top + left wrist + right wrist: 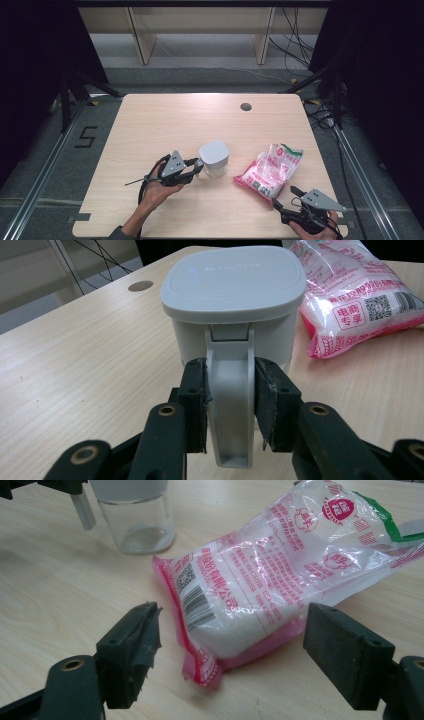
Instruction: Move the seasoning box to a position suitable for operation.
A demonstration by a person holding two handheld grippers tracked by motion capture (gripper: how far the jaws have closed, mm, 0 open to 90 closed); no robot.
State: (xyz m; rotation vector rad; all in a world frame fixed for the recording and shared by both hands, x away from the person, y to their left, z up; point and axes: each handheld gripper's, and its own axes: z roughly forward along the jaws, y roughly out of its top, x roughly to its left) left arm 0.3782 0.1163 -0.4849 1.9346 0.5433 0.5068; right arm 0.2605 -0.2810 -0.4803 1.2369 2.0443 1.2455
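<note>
Your left tool point(230, 385) pinched, seemingly firmly, the jar point(233, 305) handle point(229, 390); your right tool point(232, 655), spread, needed only to close on the bag point(260, 585).

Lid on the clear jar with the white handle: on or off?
On. The grey rounded-square lid sits flat over the clear handled jar, which stands upright on the wooden table. The left gripper clamps its handle.

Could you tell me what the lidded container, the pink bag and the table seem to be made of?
Container: matte grey-white plastic lid and handle, by their moulded look; its clear, shiny lower body could be glass or plastic.
Pink bag: thin glossy plastic film, crinkled and see-through over white grains.
Table: pale wood-grain top, probably laminate.
</note>
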